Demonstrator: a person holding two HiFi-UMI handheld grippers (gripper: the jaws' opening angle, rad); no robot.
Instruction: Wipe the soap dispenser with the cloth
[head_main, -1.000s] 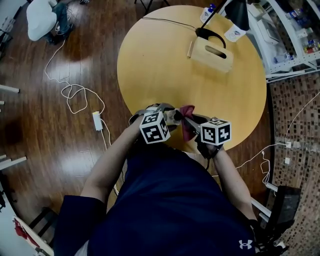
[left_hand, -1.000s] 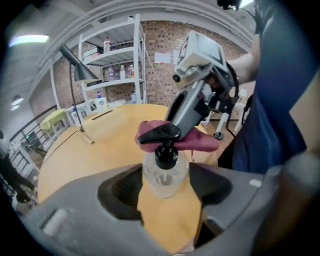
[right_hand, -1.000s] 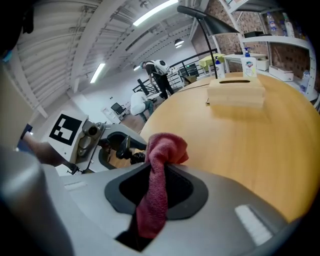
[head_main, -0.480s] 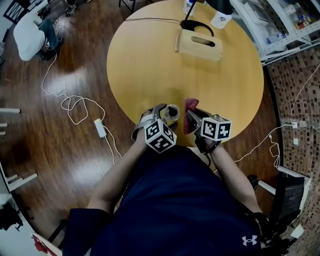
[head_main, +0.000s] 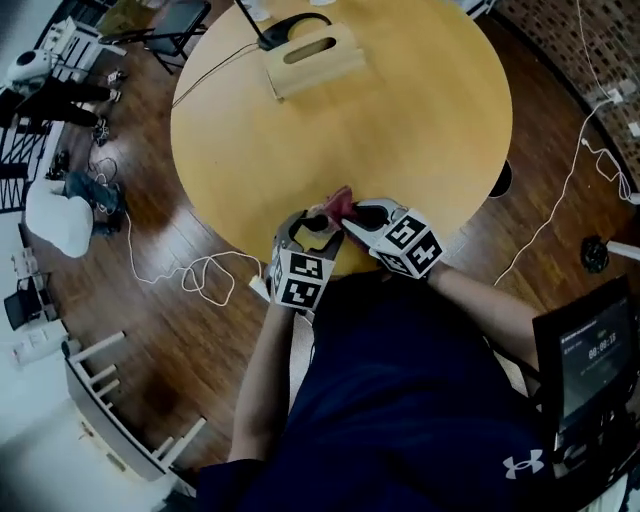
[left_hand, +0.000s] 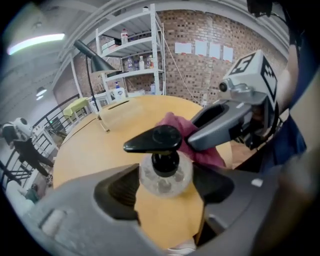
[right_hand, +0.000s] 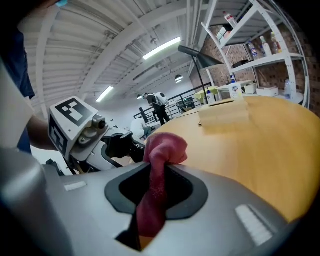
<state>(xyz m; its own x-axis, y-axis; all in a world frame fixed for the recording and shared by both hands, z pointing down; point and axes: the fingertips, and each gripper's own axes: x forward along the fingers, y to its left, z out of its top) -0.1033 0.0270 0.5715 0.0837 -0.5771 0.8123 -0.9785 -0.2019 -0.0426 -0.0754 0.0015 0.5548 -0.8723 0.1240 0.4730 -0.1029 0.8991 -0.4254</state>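
A clear round soap dispenser (left_hand: 165, 172) with a black pump stands between the jaws of my left gripper (left_hand: 165, 186), which have just been closing and press on its sides. In the head view the dispenser (head_main: 318, 224) is held over the near edge of the round wooden table (head_main: 430, 120), in the left gripper (head_main: 311, 230). My right gripper (right_hand: 157, 185) is shut on a red cloth (right_hand: 162, 147), whose bunched end sticks out past the jaws. The cloth (left_hand: 176, 126) rests against the dispenser's far side, just behind the pump. The right gripper (head_main: 352, 213) points at the dispenser from the right.
A pale wooden box (head_main: 310, 58) with a handle slot and a black lamp base (head_main: 292, 24) sit at the table's far side. White cables (head_main: 200, 272) lie on the dark wooden floor at left. A metal shelf (left_hand: 131, 55) with bottles stands beyond the table.
The head view has swung round, so the table now sits higher and more to the right. The two grippers have drawn closer together, and the cloth now lies against the dispenser's top.
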